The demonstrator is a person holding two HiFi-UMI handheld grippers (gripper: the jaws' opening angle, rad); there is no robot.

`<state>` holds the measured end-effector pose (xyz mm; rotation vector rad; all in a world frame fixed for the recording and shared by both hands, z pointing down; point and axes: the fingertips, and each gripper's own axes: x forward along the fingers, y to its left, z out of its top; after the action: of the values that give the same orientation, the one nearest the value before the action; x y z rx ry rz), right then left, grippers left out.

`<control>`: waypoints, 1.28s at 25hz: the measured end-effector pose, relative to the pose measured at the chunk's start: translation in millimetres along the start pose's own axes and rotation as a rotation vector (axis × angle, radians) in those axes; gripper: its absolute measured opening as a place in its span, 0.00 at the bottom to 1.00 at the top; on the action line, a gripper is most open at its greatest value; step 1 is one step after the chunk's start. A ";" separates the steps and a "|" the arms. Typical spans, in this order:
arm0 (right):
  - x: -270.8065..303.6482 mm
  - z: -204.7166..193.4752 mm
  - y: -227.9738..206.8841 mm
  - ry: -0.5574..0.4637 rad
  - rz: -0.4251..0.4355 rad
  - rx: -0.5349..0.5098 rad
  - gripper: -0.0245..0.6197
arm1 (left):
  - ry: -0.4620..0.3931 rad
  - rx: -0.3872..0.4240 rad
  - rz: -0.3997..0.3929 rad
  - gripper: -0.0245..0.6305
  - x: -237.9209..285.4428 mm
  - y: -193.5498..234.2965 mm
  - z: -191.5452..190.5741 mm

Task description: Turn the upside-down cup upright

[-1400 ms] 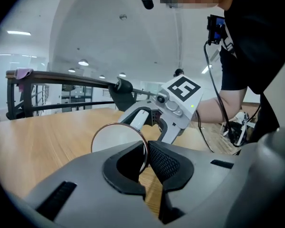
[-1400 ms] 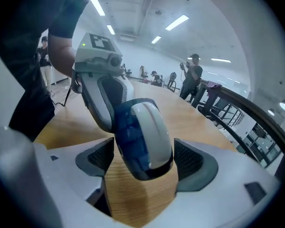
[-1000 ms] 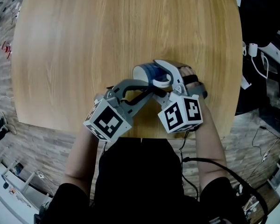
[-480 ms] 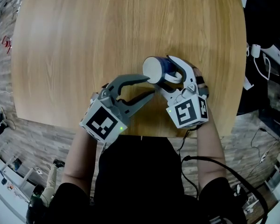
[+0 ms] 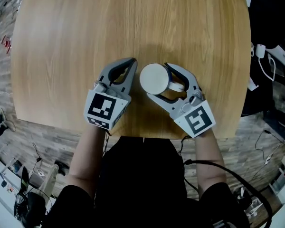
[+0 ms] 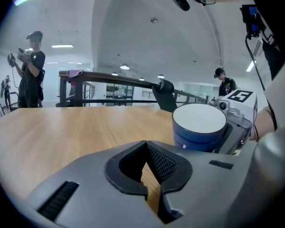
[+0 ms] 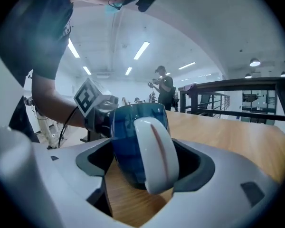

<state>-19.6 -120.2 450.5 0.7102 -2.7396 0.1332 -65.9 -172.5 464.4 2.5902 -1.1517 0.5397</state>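
Presently on record, three items.

1. Cup (image 5: 153,78): blue outside, with a white round face turned upward and its long axis upright. It is placed toward the near edge of the table (image 5: 76,37), in front of the person. Whether the white face is the mouth or the base is not certain; judged to be the mouth. Whether the underside rests on the wood cannot be told.

2. Right gripper (image 5: 157,80): jaws clamped on the cup's body from either side. The white handle (image 7: 154,151) points back along the tool.

3. Left gripper (image 5: 131,63): jaws have just been closing and now meet with nothing between them. It lies just beside the cup, apart from it.

Governing relation: the cup lies to the right of the left tool and inside the right one. The right hand is nearer and alone carries it, so setting down and release are judged to fall to the right.
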 end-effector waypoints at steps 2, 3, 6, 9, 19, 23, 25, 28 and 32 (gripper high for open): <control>4.4 0.7 6.2 -0.004 0.014 0.012 0.57 | -0.007 -0.014 -0.008 0.05 4.9 -6.4 0.7; 5.8 0.7 7.4 -0.005 0.016 0.018 0.57 | -0.011 -0.023 -0.011 0.05 6.9 -8.5 1.0; 7.0 -2.0 3.8 0.000 0.004 0.030 0.57 | -0.020 -0.039 -0.003 0.05 10.8 -10.3 2.1; 9.9 -10.2 1.4 0.044 -0.005 0.011 0.57 | -0.025 -0.028 0.002 0.05 12.4 -10.6 2.5; 21.6 -34.6 -3.6 0.180 0.004 0.076 0.57 | 0.043 -0.016 0.012 0.05 24.2 -6.2 -13.7; 23.4 -37.7 -3.7 0.227 0.016 0.119 0.58 | 0.040 -0.035 0.018 0.05 23.1 -5.7 -13.8; 22.5 -38.7 -4.0 0.246 0.013 0.140 0.58 | 0.038 -0.051 0.022 0.05 22.7 -5.0 -13.1; 18.4 -40.7 -4.1 0.278 0.023 0.203 0.57 | 0.033 -0.070 0.033 0.05 20.3 -1.2 -12.0; 5.9 -39.6 -6.6 0.293 0.020 0.229 0.58 | 0.013 -0.079 0.063 0.05 12.7 7.0 -7.4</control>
<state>-10.6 -122.1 490.0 0.6625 -2.4730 0.5200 -65.0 -182.7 477.1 2.4875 -1.2290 0.5131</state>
